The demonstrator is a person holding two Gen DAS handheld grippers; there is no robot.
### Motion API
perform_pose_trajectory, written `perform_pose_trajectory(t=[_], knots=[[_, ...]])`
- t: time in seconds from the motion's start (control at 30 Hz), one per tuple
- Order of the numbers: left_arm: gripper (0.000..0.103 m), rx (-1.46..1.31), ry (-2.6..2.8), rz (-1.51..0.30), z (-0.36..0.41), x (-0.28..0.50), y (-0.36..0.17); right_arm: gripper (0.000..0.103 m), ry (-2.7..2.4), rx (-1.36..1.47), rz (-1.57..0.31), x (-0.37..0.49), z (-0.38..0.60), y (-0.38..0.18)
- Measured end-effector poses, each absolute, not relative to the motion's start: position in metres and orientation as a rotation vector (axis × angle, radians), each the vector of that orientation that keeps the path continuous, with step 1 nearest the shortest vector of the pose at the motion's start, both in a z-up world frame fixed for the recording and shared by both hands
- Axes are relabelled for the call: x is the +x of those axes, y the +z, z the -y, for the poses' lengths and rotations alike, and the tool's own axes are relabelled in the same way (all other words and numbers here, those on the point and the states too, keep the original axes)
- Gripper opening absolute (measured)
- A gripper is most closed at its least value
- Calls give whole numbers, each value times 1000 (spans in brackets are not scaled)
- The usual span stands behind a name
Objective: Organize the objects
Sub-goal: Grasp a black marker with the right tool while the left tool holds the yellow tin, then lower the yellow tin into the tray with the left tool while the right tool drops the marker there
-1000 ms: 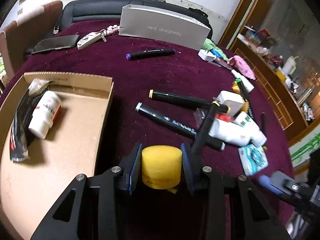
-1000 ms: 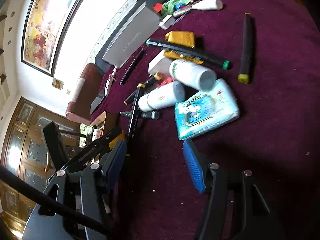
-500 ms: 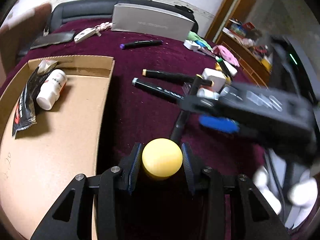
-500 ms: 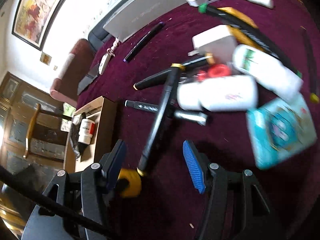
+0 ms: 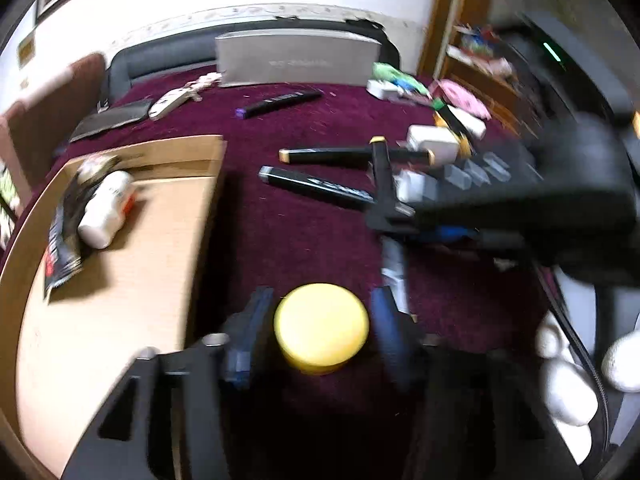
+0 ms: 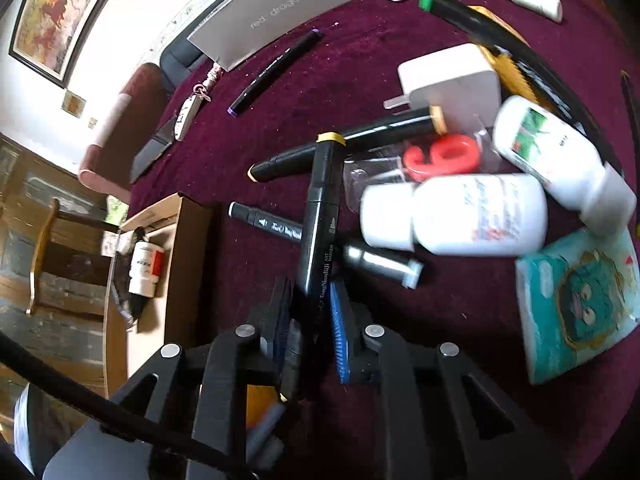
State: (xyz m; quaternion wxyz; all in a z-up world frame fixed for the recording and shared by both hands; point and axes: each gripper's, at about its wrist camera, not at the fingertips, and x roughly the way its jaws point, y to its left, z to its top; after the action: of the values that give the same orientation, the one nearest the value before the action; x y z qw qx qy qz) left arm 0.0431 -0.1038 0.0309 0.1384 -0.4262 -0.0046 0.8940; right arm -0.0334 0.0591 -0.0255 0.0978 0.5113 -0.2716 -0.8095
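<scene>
My left gripper [image 5: 320,320] holds a yellow round jar [image 5: 322,326] between its blue pads, and its jaws are closing on the jar. It hangs over the maroon cloth just right of the cardboard box [image 5: 120,300]. My right gripper [image 6: 310,300] is shut on the near end of a black marker with a yellow cap [image 6: 320,208]. That marker lies across another black marker [image 6: 280,230]. In the left wrist view the right gripper [image 5: 386,220] reaches in from the right onto the marker [image 5: 382,176].
The box [image 6: 188,248] holds a white bottle [image 5: 106,208] and a black packet [image 5: 64,236]. Two white bottles [image 6: 472,214], a teal tissue pack [image 6: 576,304], a white charger [image 6: 452,80] and a red clip [image 6: 444,156] crowd the right. At the back stands a grey case [image 5: 296,60].
My right gripper swung left from the tissue pack to the yellow-capped marker and shut on it. The left gripper drifted a little with the jar, whose lid now faces the camera.
</scene>
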Motion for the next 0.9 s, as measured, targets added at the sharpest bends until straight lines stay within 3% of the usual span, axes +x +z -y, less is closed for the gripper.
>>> perform_pose_trajectory(t=[0.47,0.9], knots=[[34,-1105,2511,310,141,83,67,13,-2383,1344,755,21,-59,11],[34,-1042,2618,534,230,84,92,13,-2286,1235,695,31,-16,54]])
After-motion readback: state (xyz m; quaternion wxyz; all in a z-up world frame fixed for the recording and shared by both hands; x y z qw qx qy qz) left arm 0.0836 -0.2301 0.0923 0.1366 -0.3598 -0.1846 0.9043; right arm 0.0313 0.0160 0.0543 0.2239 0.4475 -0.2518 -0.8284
